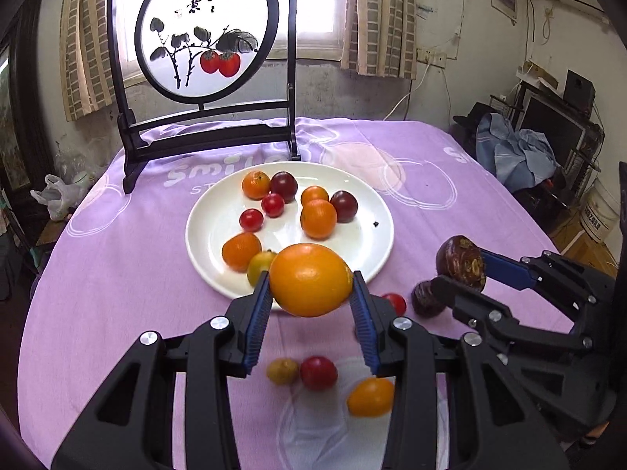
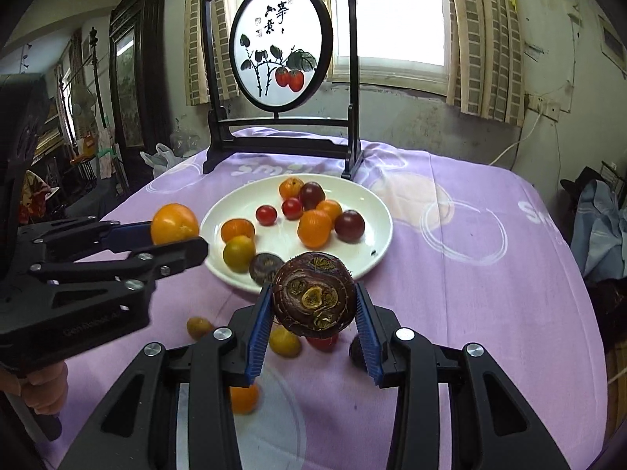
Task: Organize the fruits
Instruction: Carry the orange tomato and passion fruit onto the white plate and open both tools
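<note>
My left gripper point(image 1: 311, 293) is shut on a large orange point(image 1: 311, 280), held in the air just before the near rim of the white plate point(image 1: 364, 243). My right gripper point(image 2: 313, 307) is shut on a dark brown water chestnut point(image 2: 313, 293), lifted above the cloth near the plate point(image 2: 376, 219). In the left wrist view the right gripper point(image 1: 456, 270) hangs to the right with the chestnut point(image 1: 460, 262). In the right wrist view the left gripper point(image 2: 176, 237) shows at the left with the orange point(image 2: 174, 222). The plate holds several small oranges, red tomatoes and dark plums.
Loose fruit lies on the purple tablecloth point(image 1: 117, 258) below the grippers: a yellow-green one point(image 1: 283, 371), a red tomato point(image 1: 318, 372), a small orange point(image 1: 370, 396), another chestnut point(image 1: 425, 299). A framed round painting on a black stand point(image 1: 207, 58) stands behind the plate. A hand point(image 2: 43, 387) grips the left handle.
</note>
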The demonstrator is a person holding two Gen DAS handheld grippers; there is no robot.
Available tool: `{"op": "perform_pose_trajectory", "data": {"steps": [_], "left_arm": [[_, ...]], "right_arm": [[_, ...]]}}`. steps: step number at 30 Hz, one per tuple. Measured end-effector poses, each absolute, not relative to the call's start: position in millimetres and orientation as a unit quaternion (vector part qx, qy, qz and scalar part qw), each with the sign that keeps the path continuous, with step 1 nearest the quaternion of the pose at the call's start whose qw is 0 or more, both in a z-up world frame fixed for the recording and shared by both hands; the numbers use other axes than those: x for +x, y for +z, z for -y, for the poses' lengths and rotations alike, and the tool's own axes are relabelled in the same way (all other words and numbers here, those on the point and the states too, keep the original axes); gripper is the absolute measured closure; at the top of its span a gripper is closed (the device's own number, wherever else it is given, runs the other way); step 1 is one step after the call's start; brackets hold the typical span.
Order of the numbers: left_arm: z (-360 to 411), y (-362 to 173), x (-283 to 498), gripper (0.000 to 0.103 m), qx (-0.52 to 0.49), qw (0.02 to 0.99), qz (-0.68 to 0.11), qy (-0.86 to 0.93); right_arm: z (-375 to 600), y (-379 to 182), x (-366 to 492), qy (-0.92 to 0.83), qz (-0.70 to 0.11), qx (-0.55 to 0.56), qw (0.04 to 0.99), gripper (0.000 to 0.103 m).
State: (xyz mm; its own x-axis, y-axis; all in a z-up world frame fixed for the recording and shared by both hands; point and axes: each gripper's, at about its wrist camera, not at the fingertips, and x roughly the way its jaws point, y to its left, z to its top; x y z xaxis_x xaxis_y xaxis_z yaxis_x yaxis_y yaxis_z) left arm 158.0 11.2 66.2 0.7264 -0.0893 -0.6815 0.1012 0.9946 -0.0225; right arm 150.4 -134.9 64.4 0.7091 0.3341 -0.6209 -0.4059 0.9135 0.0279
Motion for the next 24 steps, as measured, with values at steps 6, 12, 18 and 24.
{"op": "perform_pose_trajectory", "data": {"steps": [6,12,18,24], "left_arm": [[-13.6,50.7,206.3,0.064,0.006,0.921,-0.390,-0.023],[-21.5,39.9,244.4,0.064,-0.008,0.915,-0.404,-0.006],[-23.5,31.6,267.5,0.064,-0.021,0.909,-0.416,-0.001],[-26.8,20.3,277.9,0.064,-0.044,0.899,-0.436,0.002]], "right_arm": [[123.5,55.3,186.9,0.181,-0.329,-0.051,0.925,0.062],[116.6,34.5,221.7,0.181,-0.356,-0.044,0.916,0.062],[110.0,15.6,238.5,0.169,-0.375,-0.049,0.910,0.062],[103.8,9.1,245.4,0.169,-0.381,-0.051,0.908,0.060]]}}
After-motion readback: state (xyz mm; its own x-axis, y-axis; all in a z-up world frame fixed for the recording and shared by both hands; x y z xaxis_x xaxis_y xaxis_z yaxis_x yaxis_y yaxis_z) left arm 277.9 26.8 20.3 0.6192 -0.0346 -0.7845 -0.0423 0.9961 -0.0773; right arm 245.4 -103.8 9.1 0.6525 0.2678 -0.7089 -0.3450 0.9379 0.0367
